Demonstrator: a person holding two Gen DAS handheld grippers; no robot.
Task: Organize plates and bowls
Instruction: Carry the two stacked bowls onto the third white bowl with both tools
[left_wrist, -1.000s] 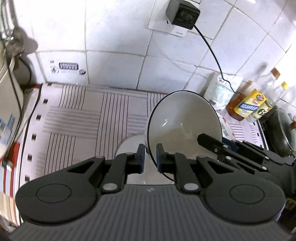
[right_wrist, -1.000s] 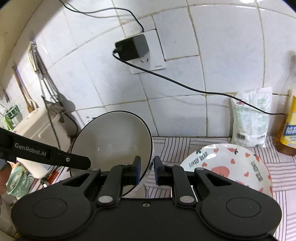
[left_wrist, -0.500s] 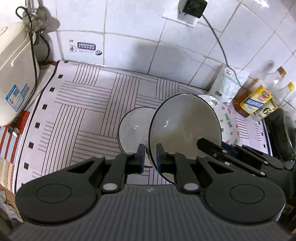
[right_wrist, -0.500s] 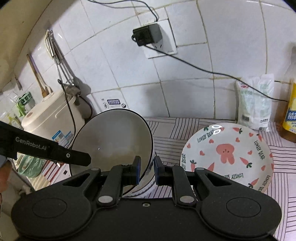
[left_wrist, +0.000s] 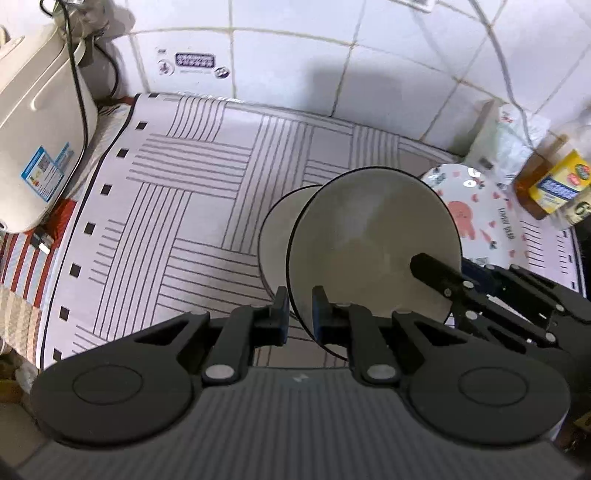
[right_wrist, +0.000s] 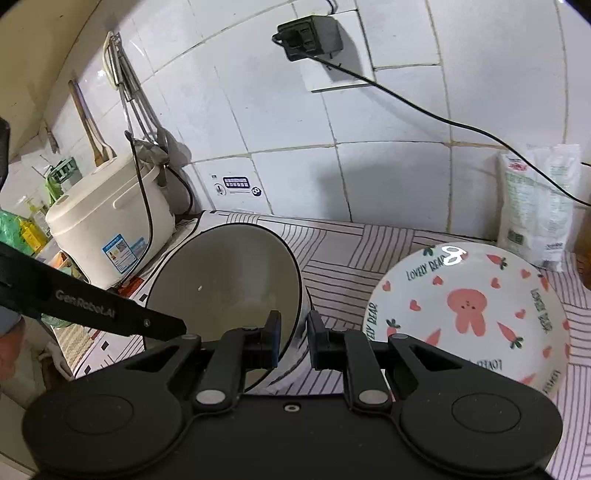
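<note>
Bowl (left_wrist: 373, 243) with a dark rim is held tilted above the striped cloth (left_wrist: 177, 206); both tools hold it together. 1 edge of its rim sits between the closed jaws of the left gripper (left_wrist: 300, 308); the opposite edge sits between the closed jaws of the right gripper (right_wrist: 291, 338); each pair of jaws is narrow and clamped on the thin wall of the bowl. In the left wrist view, a second bowl (left_wrist: 277, 221) of the same kind stands on the cloth, just behind and below the held one; the held bowl covers most of it, so I cannot tell if the 2 touch. In the right wrist view only a small part of its white side shows under the held bowl. To the right of both bowls lies a white plate (right_wrist: 469, 306) with a pink rabbit, hearts and carrots; it rests flat on the cloth, near the bowls but apart from them. At the left end of the counter stands a cream rice cooker (right_wrist: 107, 225); a white packet (right_wrist: 535, 206) leans on the tiled wall (right_wrist: 388, 122) behind the plate; a black charger (right_wrist: 310, 35) is plugged in above.
</note>
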